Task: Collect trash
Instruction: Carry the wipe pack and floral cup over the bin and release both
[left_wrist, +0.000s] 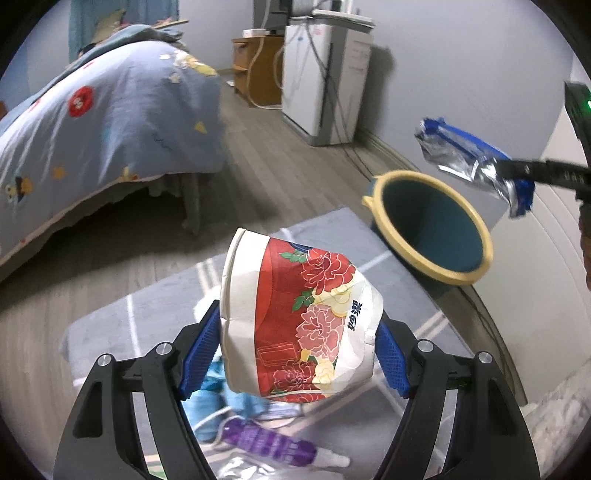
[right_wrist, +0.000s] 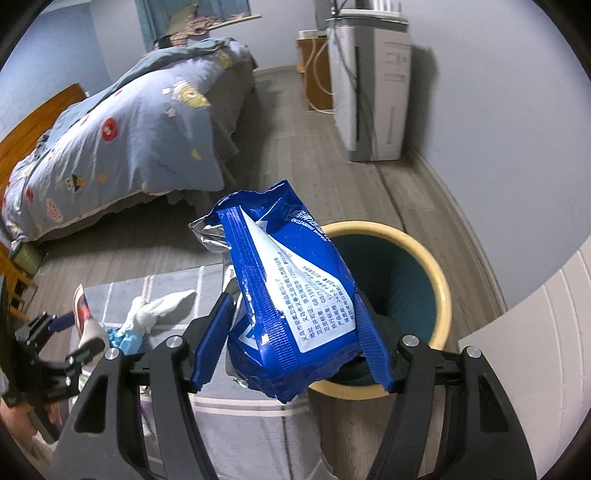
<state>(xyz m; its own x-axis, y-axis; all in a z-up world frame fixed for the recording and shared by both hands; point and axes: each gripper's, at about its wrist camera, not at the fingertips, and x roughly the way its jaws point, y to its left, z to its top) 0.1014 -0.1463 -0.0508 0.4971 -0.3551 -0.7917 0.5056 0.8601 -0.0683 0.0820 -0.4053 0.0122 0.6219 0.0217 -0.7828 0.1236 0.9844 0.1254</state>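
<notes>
The right gripper (right_wrist: 291, 339) pinches a blue pack (right_wrist: 284, 295) between its ribbed blue pads, and the left gripper (left_wrist: 295, 354) is clamped on a crushed paper cup (left_wrist: 295, 317). Both loads hang in the air near the bin (left_wrist: 428, 229), which stands on the floor at the far right corner of the grey mat (left_wrist: 332, 236).

The step in hand looks like carrying both pieces to the bin. In the right wrist view the pack already overlaps the bin's mouth; the cup sits further left, above the mat. To do it well, I would bring each load fully over the opening before letting go, one at a time, so the grippers do not crowd each other at the rim. The pack is long and floppy, so release it end-down.

The pack is glossy film, blue outside, silver at its torn end, with a white printed label. The cup is thin paper, white with red flowers, dented at its sides. The bin is round, with a cream rim and a dark teal inside. On the mat lie a purple bottle (left_wrist: 269, 443) and a white cloth (right_wrist: 155, 310).
</notes>
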